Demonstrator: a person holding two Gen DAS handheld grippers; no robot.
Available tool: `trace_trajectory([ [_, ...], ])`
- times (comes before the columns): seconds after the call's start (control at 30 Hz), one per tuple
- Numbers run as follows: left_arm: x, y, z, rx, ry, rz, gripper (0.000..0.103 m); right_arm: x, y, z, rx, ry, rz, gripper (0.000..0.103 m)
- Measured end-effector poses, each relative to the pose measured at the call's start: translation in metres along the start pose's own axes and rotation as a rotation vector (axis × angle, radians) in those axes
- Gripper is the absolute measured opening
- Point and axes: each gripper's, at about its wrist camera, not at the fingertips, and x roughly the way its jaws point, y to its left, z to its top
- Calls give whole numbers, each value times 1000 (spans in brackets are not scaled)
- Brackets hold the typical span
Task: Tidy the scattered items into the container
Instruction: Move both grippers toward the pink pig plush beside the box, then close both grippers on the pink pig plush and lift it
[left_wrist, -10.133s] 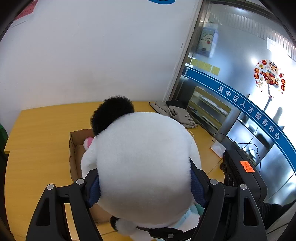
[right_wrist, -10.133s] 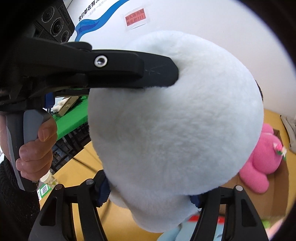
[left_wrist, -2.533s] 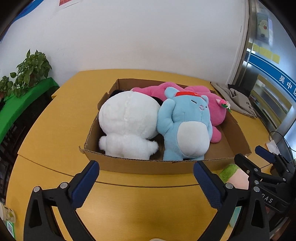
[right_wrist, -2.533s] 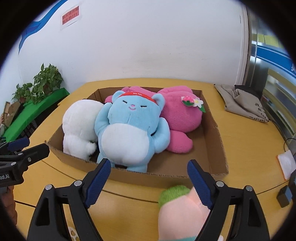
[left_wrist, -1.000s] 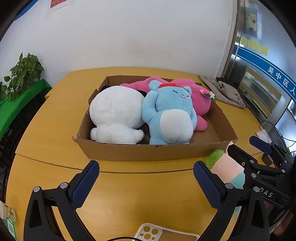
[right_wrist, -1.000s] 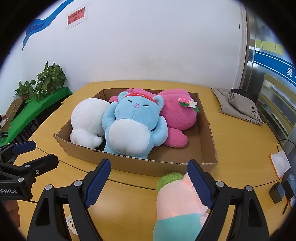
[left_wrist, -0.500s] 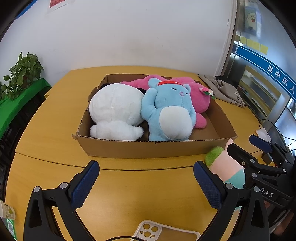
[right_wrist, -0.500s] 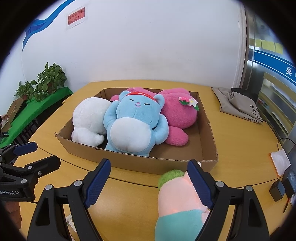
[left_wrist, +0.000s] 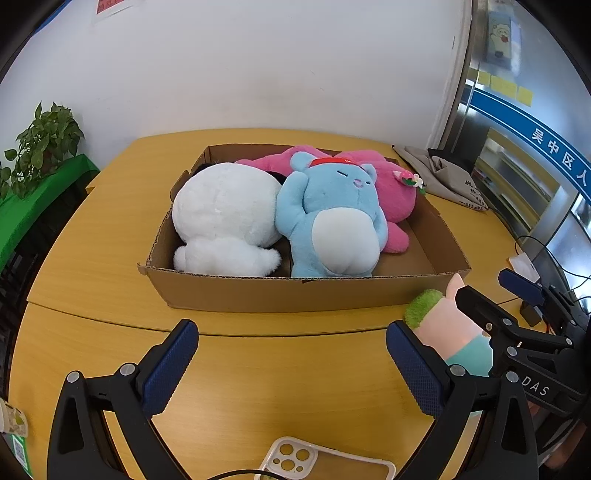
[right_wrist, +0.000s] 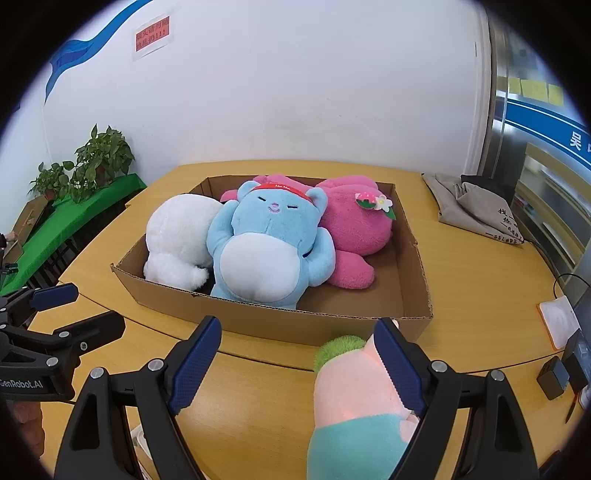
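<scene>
A cardboard box (left_wrist: 295, 293) (right_wrist: 280, 323) on the yellow table holds a white plush (left_wrist: 225, 218) (right_wrist: 177, 236), a blue bear plush (left_wrist: 332, 225) (right_wrist: 266, 251) and a pink plush (left_wrist: 391, 192) (right_wrist: 358, 225). A peach plush with green hair and teal clothes (left_wrist: 447, 325) (right_wrist: 358, 398) lies on the table in front of the box's right corner. My right gripper (right_wrist: 295, 358) is open, its right finger against this plush. My left gripper (left_wrist: 291, 365) is open and empty, before the box's front wall.
A phone case (left_wrist: 325, 463) lies at the table's near edge. A grey cloth bag (right_wrist: 476, 214) sits at the back right. Cables and small black devices (right_wrist: 557, 376) are at the right edge. Plants (right_wrist: 99, 158) stand on a green shelf at left.
Both grippers have drawn back slightly from the box. The peach plush shows a little more between the right gripper's fingers. The plushes in the box have not moved.
</scene>
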Motion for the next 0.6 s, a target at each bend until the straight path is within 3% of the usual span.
trace_trajectory([
  [0.2,12,-8,1,-14,36,-37,103,-6,-16,-5,15,-5,-2,85],
  [0.4,43,-32,8,-32,143,-194,103,-25,-52,-26,15,-1,-37,85],
  [0.6,87,-70,-1,-25,281,-310,103,-17,-66,-66,-1,85,-40,85],
])
